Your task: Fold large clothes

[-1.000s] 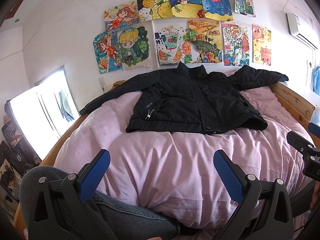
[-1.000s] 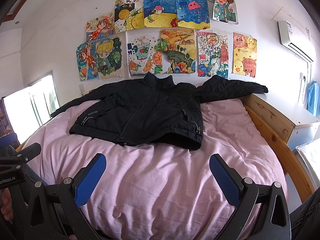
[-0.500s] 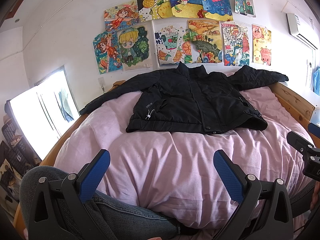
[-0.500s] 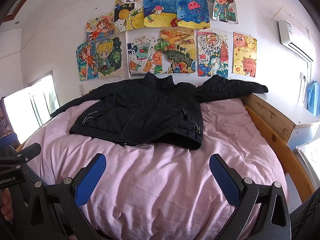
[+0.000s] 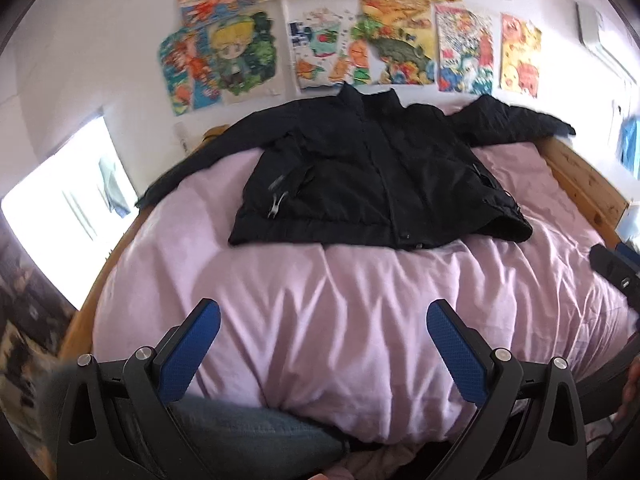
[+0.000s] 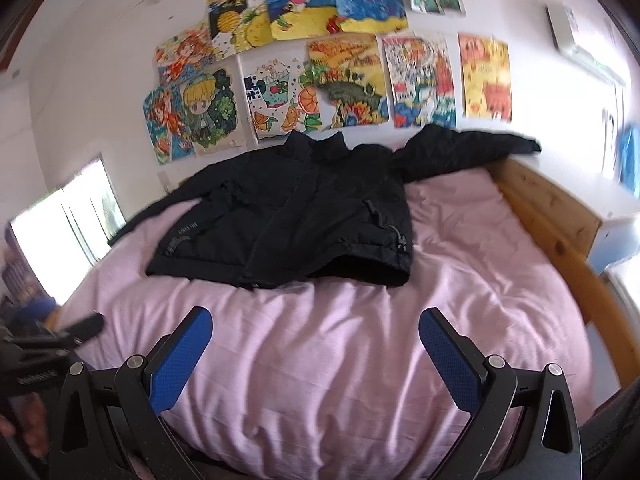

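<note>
While the big black puffy jacket (image 5: 372, 176) lies flat on the far half of the bed, I see its front facing up and its collar next to the wall. One sleeve reaches out to the left edge of the bed, and the other sleeve (image 6: 468, 152) reaches right, onto the wooden bed frame (image 6: 560, 232). The jacket's bottom edge sits near the middle of the bed.

Under it is a soft, wrinkly pink blanket (image 5: 360, 312) that covers the whole bed.

My left gripper (image 5: 320, 344) hangs over the near end of the blanket, well away from the jacket. Its two blue pads (image 5: 192, 348) are far apart, and nothing is between them. My right gripper (image 6: 316, 344) is the same: over the near end of the blanket, spread wide, holding nothing.

On the white wall above the jacket are many bright kids' drawings (image 6: 328, 64). A bright window (image 5: 60, 208) is on the left. A white air cooler (image 6: 568, 36) is high up on the right wall. Both views look a bit blurry.
</note>
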A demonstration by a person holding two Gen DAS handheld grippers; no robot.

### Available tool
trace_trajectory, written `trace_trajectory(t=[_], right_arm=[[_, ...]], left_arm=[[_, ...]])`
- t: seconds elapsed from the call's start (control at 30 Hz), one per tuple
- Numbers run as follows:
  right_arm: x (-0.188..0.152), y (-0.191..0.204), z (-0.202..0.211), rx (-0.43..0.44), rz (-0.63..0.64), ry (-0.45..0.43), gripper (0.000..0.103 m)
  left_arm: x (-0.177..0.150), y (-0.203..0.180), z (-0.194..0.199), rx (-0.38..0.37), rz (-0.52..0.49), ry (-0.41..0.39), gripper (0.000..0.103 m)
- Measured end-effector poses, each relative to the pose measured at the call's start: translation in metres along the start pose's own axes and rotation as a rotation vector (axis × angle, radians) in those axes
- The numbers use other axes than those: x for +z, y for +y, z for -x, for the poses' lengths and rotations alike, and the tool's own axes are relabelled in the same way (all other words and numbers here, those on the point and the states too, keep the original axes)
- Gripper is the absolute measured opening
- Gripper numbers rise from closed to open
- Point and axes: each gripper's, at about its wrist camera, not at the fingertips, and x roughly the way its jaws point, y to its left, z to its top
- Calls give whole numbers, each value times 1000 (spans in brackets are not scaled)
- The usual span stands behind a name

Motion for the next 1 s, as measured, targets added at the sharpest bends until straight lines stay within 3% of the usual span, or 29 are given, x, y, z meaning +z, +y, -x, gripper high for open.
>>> trace_trajectory(t=[0.1,0.2,0.43,0.67,0.8,0.9,1.0], right_arm=[[25,-16,-7,36,-23,53,103],[65,-41,-14,54,-51,97,103],[170,-116,-47,20,-11,160,103],[242,-244,-114,-230,-59,-11,103],[260,-329,-158,-249,-198,-63,103],[268,-382,-188,-271,-309,-58,89],[280,-422,-210,-306,-339,-58,79]], left_arm=[[33,-13,-18,30,-81,51,102],[64,-18,-37,-33,-130,102,101],[148,-36,-98,-122,-260,119,102],[220,-76,-218,-238,-216,53,101],[244,-110,-286,-302,-176,8,101],[255,-126,-334,-361,-102,23,101],[257,-134,-353,-377,-101,22,101]])
